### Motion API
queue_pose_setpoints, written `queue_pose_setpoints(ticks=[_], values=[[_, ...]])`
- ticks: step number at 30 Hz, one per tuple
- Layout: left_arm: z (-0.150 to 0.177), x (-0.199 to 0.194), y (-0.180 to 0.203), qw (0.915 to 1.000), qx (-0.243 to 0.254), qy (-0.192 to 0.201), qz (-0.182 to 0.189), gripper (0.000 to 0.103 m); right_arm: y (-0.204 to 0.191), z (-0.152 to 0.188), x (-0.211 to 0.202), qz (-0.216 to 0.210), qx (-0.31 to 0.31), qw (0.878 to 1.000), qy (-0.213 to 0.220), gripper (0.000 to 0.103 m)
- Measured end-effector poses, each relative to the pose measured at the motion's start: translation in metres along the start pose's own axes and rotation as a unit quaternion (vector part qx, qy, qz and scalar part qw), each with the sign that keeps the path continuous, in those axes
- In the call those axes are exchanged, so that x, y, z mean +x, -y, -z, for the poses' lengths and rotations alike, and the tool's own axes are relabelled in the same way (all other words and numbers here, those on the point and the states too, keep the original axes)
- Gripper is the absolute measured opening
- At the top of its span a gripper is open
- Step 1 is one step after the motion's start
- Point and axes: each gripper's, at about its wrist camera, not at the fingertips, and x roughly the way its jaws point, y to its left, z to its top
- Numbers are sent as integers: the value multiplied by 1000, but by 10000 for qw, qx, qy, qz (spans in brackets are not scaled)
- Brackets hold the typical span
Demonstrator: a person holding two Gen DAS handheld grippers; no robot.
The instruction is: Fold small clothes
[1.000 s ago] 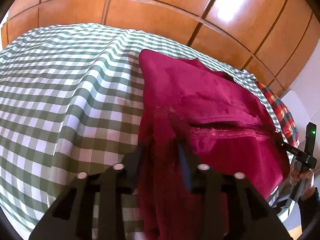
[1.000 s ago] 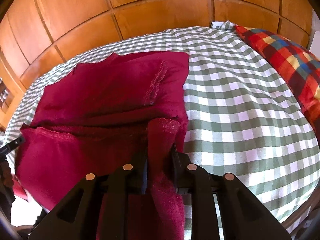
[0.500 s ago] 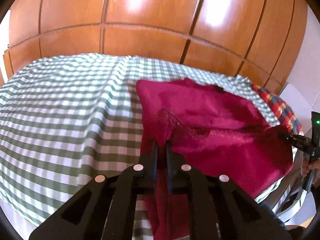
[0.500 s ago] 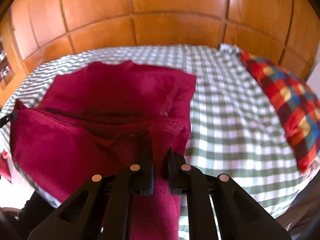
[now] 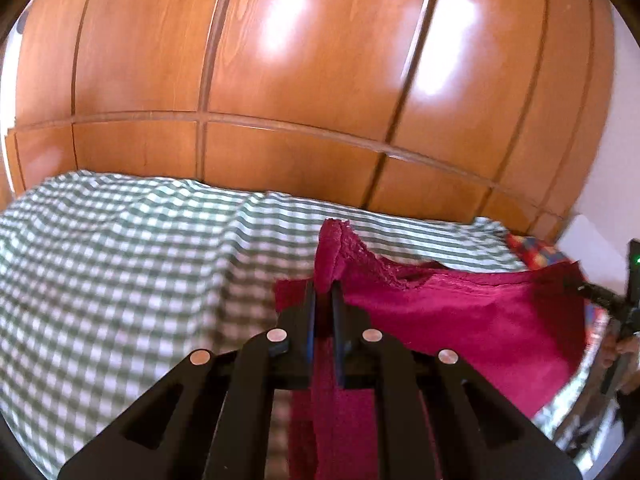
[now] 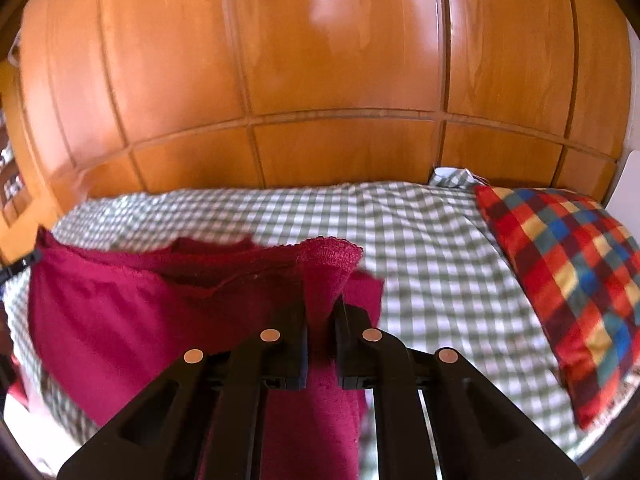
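both corners of crimson garment clenched, left gripper and right gripper, hem lifted above checked bed; keep hem taut and level, carry toward wooden wardrobe.

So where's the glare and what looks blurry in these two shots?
Left wrist view: bright glare patches on the wooden wardrobe doors, checked bedsheet motion-smeared. Right wrist view: softer glare, plaid pillow and red garment slightly blurred; fisheye bends the panel lines in both.
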Motion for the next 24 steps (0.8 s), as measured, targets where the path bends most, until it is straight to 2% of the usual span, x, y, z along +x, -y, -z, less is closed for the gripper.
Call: queue_pose_setpoints(ticks=[7, 10, 12, 13, 15, 16, 18, 19, 20, 24], values=[[-33, 93, -6, 9978, -149, -309, -568, 6, -11, -35, 86, 540, -144, 9982, -239, 9], [-34, 133, -6, 9949, -77, -578, -817, 6, -13, -26, 128, 854, -257, 9940, -636, 9], [-25, 160, -5, 9908, 16, -921, -987, 6, -9, -6, 161, 945, -245, 9885, -1153, 9], [-18, 173, -7, 9878, 35, -1130, -1072, 6, -7, 0, 168, 931, -217, 9872, -1273, 9], [-5, 193, -9, 9817, 111, -1438, -1245, 9, -4, 7, 170, 879, -107, 9884, -1233, 9], [-3, 194, -10, 9812, 100, -1446, -1274, 12, -3, 5, 165, 816, -21, 9892, -1214, 11], [-5, 186, -11, 9819, 45, -1387, -1286, 16, 1, 2, 156, 719, 84, 9898, -1228, 33], [-6, 177, -12, 9824, -40, -1337, -1306, 19, 5, 0, 148, 620, 164, 9908, -1192, 57], [-6, 171, -12, 9828, -72, -1301, -1309, 22, 11, 1, 132, 460, 297, 9932, -1024, 63], [6, 127, -15, 9875, -166, -1047, -1170, 26, 36, 15, 85, -56, 761, 9934, -857, 63]])
